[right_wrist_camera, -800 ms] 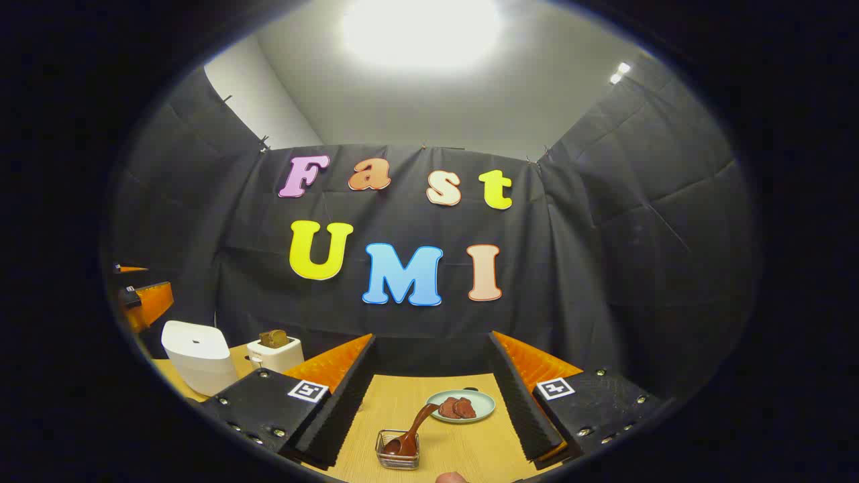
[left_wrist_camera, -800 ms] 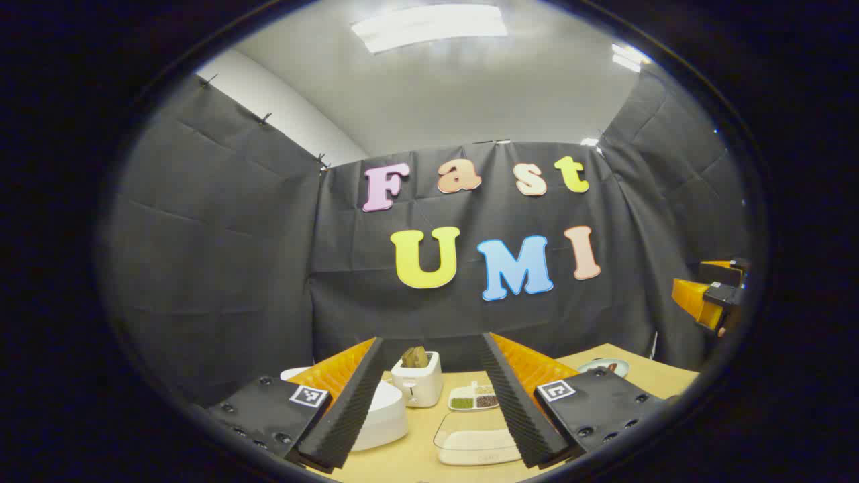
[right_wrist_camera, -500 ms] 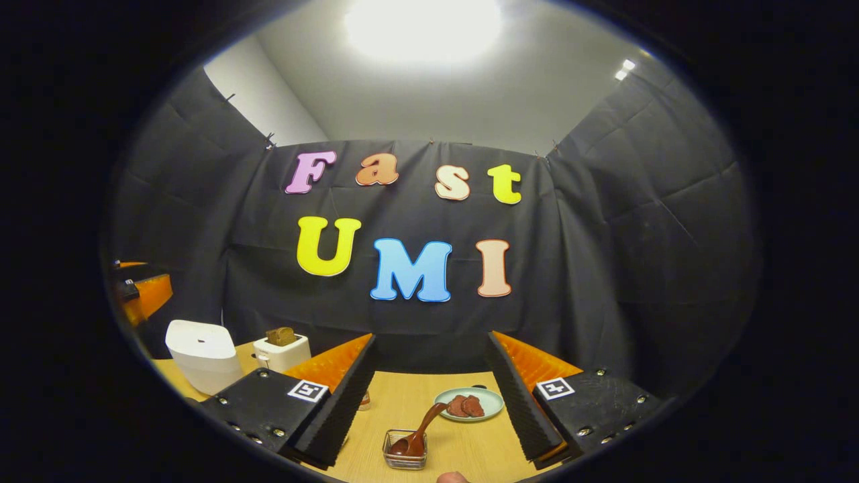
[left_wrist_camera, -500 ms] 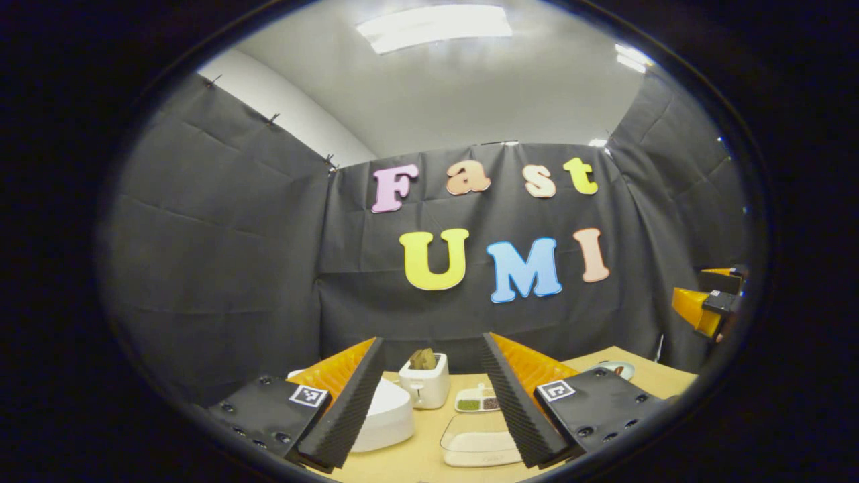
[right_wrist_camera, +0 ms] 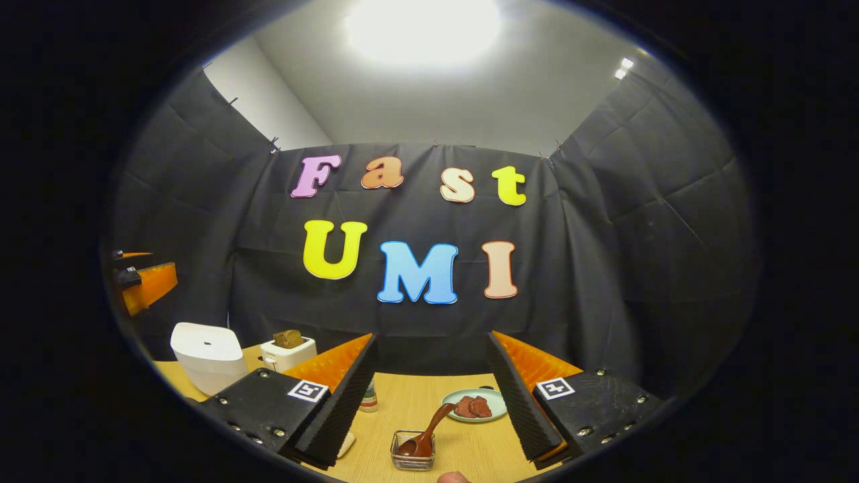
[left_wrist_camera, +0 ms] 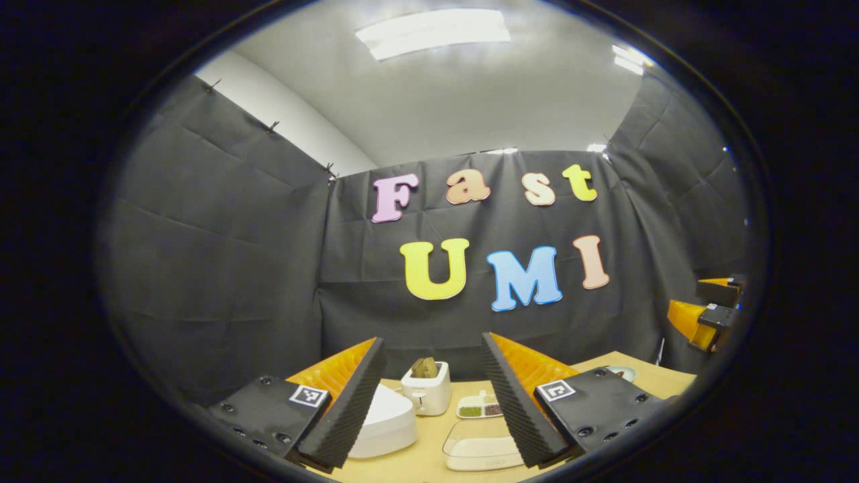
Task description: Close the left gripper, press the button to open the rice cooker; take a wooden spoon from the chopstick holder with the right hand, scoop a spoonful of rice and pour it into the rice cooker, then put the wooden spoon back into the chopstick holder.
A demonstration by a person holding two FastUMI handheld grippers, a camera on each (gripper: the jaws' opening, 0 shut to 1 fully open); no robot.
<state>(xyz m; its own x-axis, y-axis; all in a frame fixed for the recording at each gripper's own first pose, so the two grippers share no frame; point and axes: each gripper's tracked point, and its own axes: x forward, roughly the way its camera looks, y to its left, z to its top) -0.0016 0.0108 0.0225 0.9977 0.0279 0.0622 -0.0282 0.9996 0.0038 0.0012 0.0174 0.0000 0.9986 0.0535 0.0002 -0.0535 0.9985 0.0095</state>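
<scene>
Nothing of the task appears done yet: the rice cooker (left_wrist_camera: 382, 419) is seen with lid down on the table (right_wrist_camera: 402, 402), and the wooden spoon (right_wrist_camera: 429, 429) is seen leaning in the chopstick holder (right_wrist_camera: 413, 451), bowl end down. The left gripper (left_wrist_camera: 429, 396) is held above the table w/ fingers spread wide, nothing between them, so it must first be closed before the button can be pressed; the button itself can't be made out. The right gripper (right_wrist_camera: 429, 396) is likewise held wide apart & empty, w/ the holder lying between its fingers in the right gripper view, near the bottom edge. Left to do, as judged: close, press, fetch spoon, scoop, pour, return. A clear tray of rice (left_wrist_camera: 480, 446) is seen just right of the cooker in the left gripper view, approx. in front of the left gripper. Around: a toaster (left_wrist_camera: 426, 392) w/ bread behind the cooker, a small divided dish (left_wrist_camera: 482, 406) of beans, a plate (right_wrist_camera: 473, 404) w/ brown pieces beyond the holder, a small bottle (right_wrist_camera: 368, 397) near the left finger. No obstacle is seen over the cooker lid; the plate sits close behind the spoon handle
</scene>
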